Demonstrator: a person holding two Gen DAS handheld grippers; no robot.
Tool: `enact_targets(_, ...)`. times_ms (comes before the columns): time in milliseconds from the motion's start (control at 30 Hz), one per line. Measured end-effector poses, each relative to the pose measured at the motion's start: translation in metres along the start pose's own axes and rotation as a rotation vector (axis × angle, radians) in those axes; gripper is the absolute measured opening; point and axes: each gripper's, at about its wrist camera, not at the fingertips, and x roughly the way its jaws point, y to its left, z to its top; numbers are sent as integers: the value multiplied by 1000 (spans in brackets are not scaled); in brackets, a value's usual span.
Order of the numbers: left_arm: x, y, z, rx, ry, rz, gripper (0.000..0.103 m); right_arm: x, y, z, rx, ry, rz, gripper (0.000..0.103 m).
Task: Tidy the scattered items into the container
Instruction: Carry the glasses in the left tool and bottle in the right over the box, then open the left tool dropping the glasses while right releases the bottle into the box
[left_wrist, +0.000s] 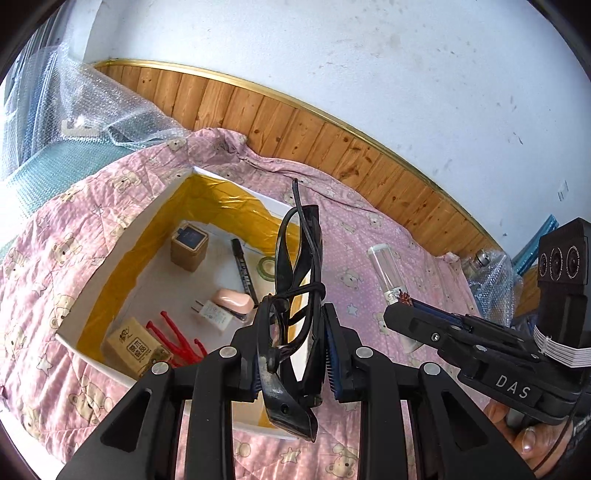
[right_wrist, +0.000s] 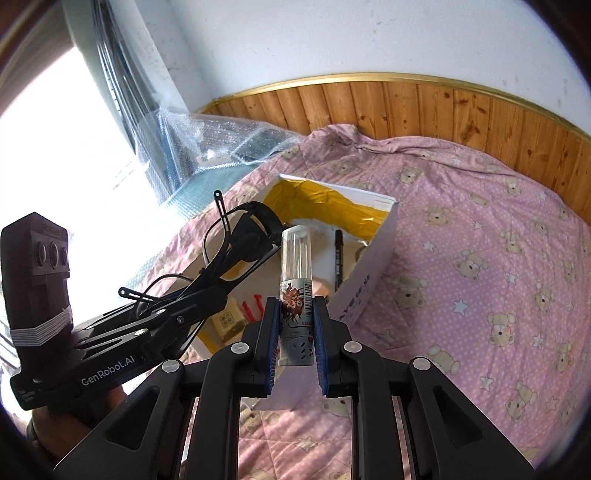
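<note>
Both hand-held grippers carry cargo above a white cardboard box lined with crumpled gold foil (left_wrist: 122, 236), which sits on a pink quilt printed with bears and stars (left_wrist: 66, 206). In the left wrist view, the left gripper (left_wrist: 291, 350) is clamped on a pair of black-framed spectacles (left_wrist: 295, 280), the folded frame standing nearly upright between the blue pads at lower centre of the frame, with the box open behind and to its left. In the right wrist view, the right gripper (right_wrist: 294, 332) grips a clear-capped cylindrical tube with a printed label (right_wrist: 295, 280), held upright at centre frame, the box's near white wall just beyond it. Already lying in the box, left of centre in the left view, are a small tan carton with a dark blue top (left_wrist: 189, 245), a black marker pen (left_wrist: 243, 271), a pink oval bar (left_wrist: 233, 300), a white plug adapter (left_wrist: 216, 315), red plastic clips (left_wrist: 177, 338), a tan printed carton (left_wrist: 135, 347) and a roll of tape (left_wrist: 266, 268). The step in hand appears to be the carry to the container, with both items aloft and neither yet released. The next move likely calls for bringing each load over the open box, lowering it clear of the walls and the pieces inside, then opening the jaws.
</note>
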Motion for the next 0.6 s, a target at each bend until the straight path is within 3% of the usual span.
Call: enact_targets(600,11,71,9,-102,29,60,28,65,29,22,-47,83,32,18)
